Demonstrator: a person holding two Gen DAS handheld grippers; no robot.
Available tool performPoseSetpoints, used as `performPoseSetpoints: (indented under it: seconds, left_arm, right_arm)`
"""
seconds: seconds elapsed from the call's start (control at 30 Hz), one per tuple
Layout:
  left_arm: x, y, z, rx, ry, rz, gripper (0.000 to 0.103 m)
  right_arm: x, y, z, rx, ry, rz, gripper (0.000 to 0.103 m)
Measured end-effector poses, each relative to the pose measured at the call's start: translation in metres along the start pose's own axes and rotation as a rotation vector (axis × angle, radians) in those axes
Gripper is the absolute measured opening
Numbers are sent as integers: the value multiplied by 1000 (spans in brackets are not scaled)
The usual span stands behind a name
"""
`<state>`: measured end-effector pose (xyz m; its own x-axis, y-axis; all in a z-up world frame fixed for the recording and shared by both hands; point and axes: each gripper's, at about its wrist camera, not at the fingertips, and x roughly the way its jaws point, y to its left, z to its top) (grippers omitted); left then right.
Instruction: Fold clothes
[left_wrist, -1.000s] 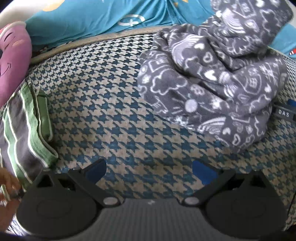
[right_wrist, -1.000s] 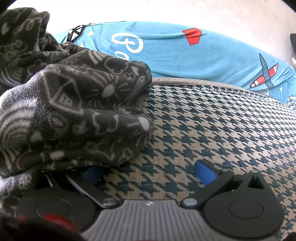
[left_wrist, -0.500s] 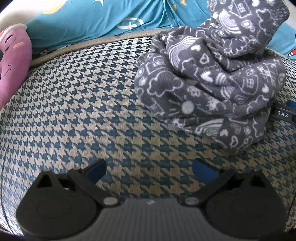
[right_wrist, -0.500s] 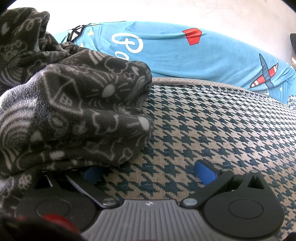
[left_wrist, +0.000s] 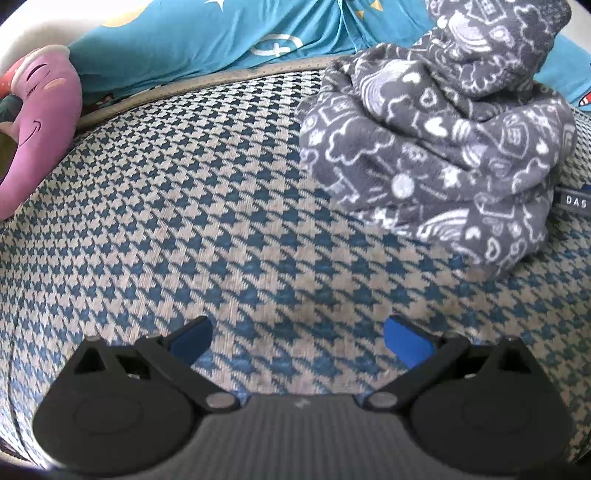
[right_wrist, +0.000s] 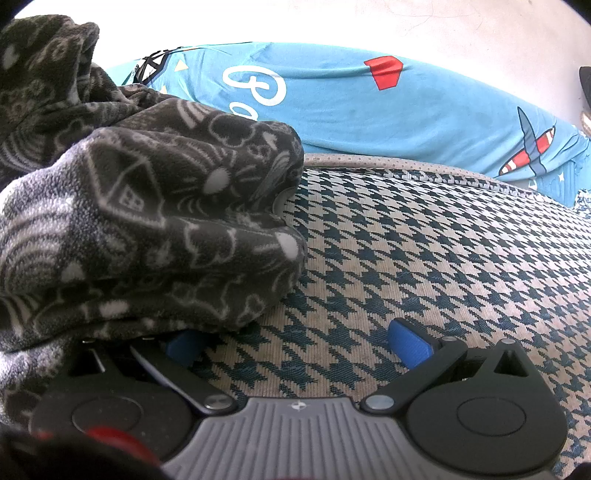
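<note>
In your left-hand view, a pink plush (left_wrist: 40, 122) lies at the far left edge of the houndstooth cushion (left_wrist: 207, 229), its stitched face turned toward you. Behind it, along the far side, blue printed fabric (left_wrist: 207, 40) runs across the whole width. Your left gripper (left_wrist: 298, 338) sits low and near over bare cushion, its jaws spread wide with nothing between the blue pads (left_wrist: 406, 345); it holds nothing. To its far right, the grey fleece (left_wrist: 436, 147) sits bunched in a rumpled heap on the cushion, well apart from that gripper. At the heap's right edge a small dark label (left_wrist: 576, 201) of the other tool peeks out, touching the fleece.

In your right-hand view, the fleece (right_wrist: 147, 221) fills the left half, piled up and drooping over the left side of your right gripper (right_wrist: 295, 345). The fabric covers the top of the left pad (right_wrist: 184, 345), but whether it touches it you cannot tell. The right pad (right_wrist: 408, 345) stands clear over the cushion (right_wrist: 424, 258). The jaws are wide apart and nothing is pinched between them. Beyond the cushion's grey piping (right_wrist: 406, 166), the blue fabric (right_wrist: 369, 103) with its white script, red shape and striped plane print stretches to the far right, under a pale wall (right_wrist: 332, 22).
</note>
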<state>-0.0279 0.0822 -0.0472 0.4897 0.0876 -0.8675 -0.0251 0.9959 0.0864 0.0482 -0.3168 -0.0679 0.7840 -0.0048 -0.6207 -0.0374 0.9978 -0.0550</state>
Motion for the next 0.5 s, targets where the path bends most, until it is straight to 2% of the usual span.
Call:
performPoseSetpoints:
  seconds: [0.1,0.27,0.5]
  left_arm:
    - [-6,-8,-6,-1,-1,13,103]
    - [-15,-15,-8,-12,-17,-14,103]
    - [-10,-22,3,-38,-30,-25,103]
  right_arm:
    - [0,0,0,0,0,0,103]
    - [0,0,0,0,0,0,103]
    - [0,0,0,0,0,0,103]
